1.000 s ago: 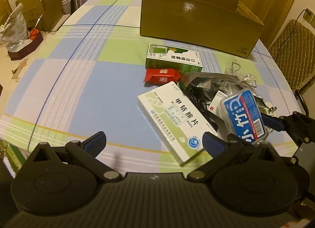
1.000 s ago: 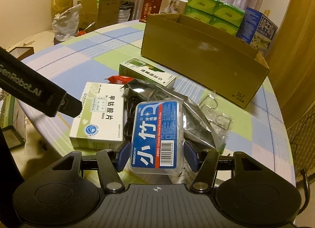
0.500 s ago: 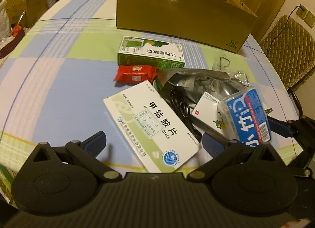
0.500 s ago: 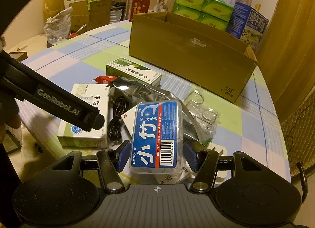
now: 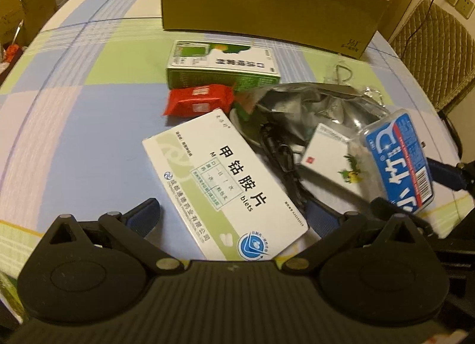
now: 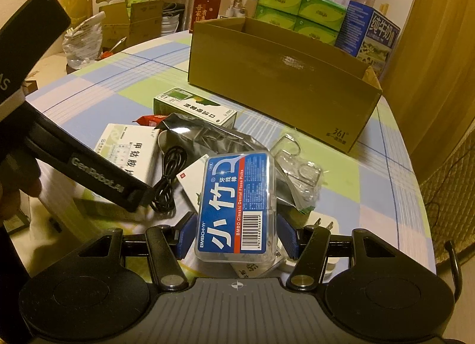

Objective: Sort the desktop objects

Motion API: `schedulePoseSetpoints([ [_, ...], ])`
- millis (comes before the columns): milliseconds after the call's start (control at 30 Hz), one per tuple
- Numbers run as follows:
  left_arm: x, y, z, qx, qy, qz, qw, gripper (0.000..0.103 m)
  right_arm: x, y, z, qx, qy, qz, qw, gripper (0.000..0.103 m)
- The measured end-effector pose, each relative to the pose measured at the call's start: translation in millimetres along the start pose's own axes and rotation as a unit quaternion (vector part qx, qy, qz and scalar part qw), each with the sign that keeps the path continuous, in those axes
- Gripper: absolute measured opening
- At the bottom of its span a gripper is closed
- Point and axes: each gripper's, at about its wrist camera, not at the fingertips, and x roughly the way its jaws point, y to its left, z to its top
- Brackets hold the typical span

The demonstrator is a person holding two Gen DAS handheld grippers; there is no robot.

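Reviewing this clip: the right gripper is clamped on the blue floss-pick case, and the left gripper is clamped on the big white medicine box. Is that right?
Not quite. The left gripper is open: its fingers stand on either side of the white medicine box, clear of its sides, as the left wrist view shows. The rest holds: in the right wrist view the right gripper is clamped on the blue floss-pick case.

- Your left gripper [image 5: 231,216] has its jaws spread wide, with the near end of the white medicine box [image 5: 222,186] lying between them; the pads are clear of it.
- Beyond that box lie a red packet [image 5: 199,102] and a green box [image 5: 222,66].
- A black cable [image 5: 282,160] and a silver bag [image 5: 314,103] sit right of the white box.
- Your right gripper [image 5: 415,195] holds the blue floss case [image 5: 397,160].
- A cardboard box [image 5: 267,2] stands at the far side of the table [image 5: 74,106].
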Motion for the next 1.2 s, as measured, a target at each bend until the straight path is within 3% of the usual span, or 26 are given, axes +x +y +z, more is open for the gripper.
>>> schedulePoseSetpoints([
  [267, -2.8, 24.3, -1.2, 0.018, 0.010, 0.072, 0.9972, 0.102, 1.1, 6.8, 6.2, -0.002, -0.001, 0.013, 1.000, 0.056],
  [433, -0.1, 38.1, 2.7, 0.000, 0.013, 0.064, 0.9979, 0.098, 7.2, 8.3, 9.0, 0.006, 0.007, 0.023, 1.000, 0.056],
  [600, 5.9, 36.1, 9.1, 0.009, 0.010, 0.058, 0.9982, 0.084, 11.9, 6.6, 11.6, 0.012, 0.010, 0.025, 1.000, 0.056],
  [667, 7.0, 34.5, 10.1, 0.013, 0.007, 0.060, 0.9981, 0.071, 13.4, 6.5, 13.7, 0.013, 0.009, 0.024, 1.000, 0.056],
  [1200, 11.5, 36.6, 13.3, 0.026, -0.014, 0.066, 0.9974, 0.068, 27.6, 12.9, 15.3, -0.009, 0.007, -0.001, 1.000, 0.055],
])
